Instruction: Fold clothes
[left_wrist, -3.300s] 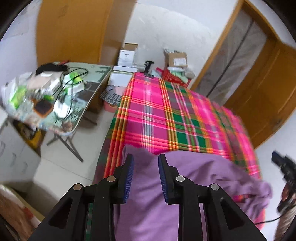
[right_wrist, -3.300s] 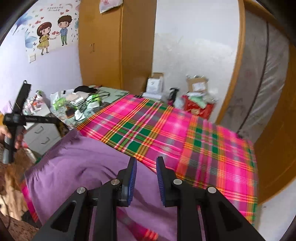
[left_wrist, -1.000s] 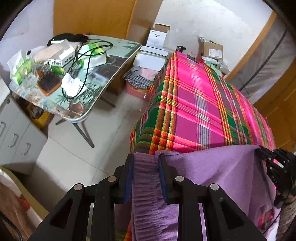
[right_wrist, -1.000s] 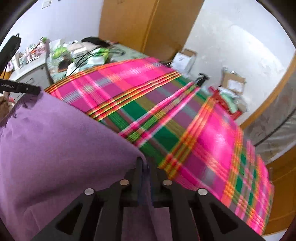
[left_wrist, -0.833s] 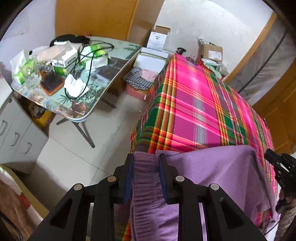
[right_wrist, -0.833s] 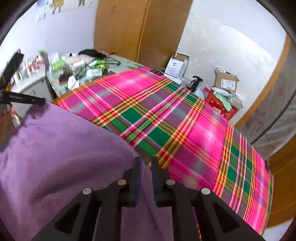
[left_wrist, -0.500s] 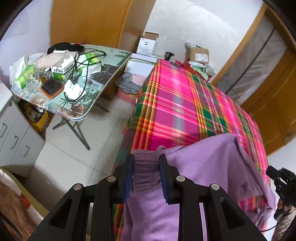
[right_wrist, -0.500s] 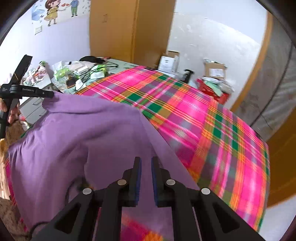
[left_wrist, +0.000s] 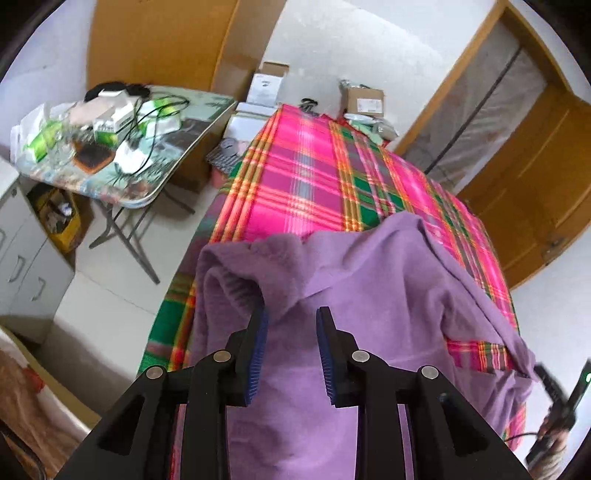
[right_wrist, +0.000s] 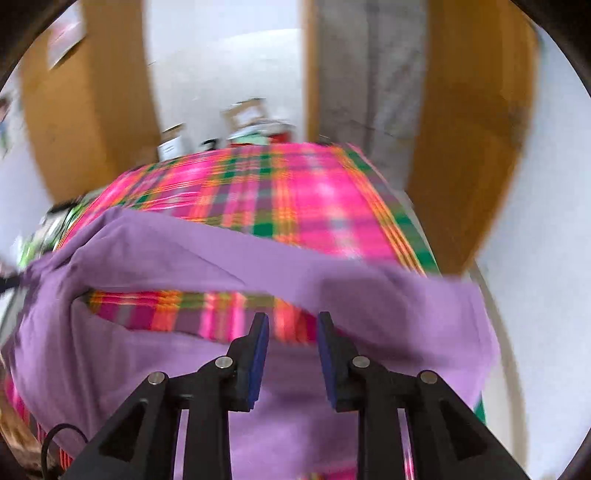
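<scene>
Released since the earlier frame, the purple garment (left_wrist: 369, 295) is now lying slack across the near end of the bed (left_wrist: 314, 177), no longer stretched taut between the two tools. Its ribbed hem is bunching in a fold at the near left corner, and a strip of the pink and green plaid bedspread is showing through a gap between two layers of the fabric. The left tool (left_wrist: 291, 347) is hovering just above the garment with its jaws standing apart and nothing pressed between the blue pads. The right tool (right_wrist: 291, 350) is sitting over the garment's right part; its jaws have just been opening, and no cloth is lying between them. To the left of the bed, a cluttered folding desk (left_wrist: 177, 147) is standing on the tiled floor. Cardboard boxes (left_wrist: 362, 99) are resting against the far wall.
</scene>
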